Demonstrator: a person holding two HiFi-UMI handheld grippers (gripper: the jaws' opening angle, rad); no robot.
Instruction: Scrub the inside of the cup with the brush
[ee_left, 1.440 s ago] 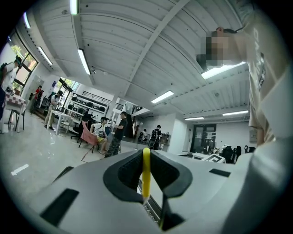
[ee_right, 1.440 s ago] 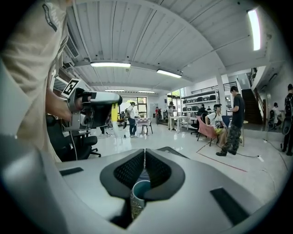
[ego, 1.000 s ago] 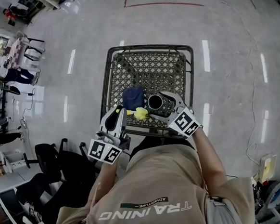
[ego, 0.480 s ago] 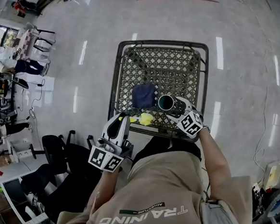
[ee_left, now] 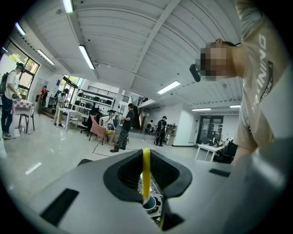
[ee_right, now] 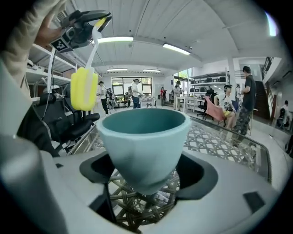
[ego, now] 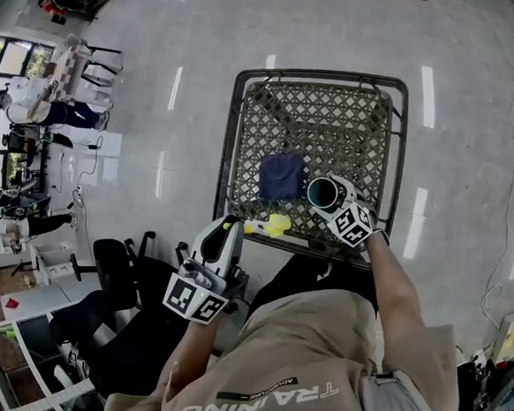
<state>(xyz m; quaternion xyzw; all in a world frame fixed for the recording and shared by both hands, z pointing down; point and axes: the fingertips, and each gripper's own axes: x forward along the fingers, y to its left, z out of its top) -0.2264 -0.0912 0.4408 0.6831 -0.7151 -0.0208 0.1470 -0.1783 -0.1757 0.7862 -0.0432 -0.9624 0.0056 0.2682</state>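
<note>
My right gripper (ego: 333, 200) is shut on a teal cup (ego: 323, 193), held upright just above the lattice table (ego: 317, 116). In the right gripper view the cup (ee_right: 144, 146) fills the space between the jaws and its inside is hidden. The brush has a thin yellow handle and a yellow sponge head (ego: 278, 224). My left gripper (ego: 231, 232) is shut on the handle (ee_left: 146, 171). The sponge head (ee_right: 84, 89) hangs to the left of the cup and apart from it, and the left gripper (ee_right: 84, 25) shows above it.
A dark blue cloth (ego: 281, 176) lies on the table beside the cup. The table has a raised metal rim (ego: 230, 154). Black office chairs (ego: 115, 260) stand to the left of me. People and desks (ee_left: 114, 128) are far off across the hall.
My left gripper has drawn back toward my body, and the sponge head is now farther from the cup. The right gripper keeps hold of the cup.
</note>
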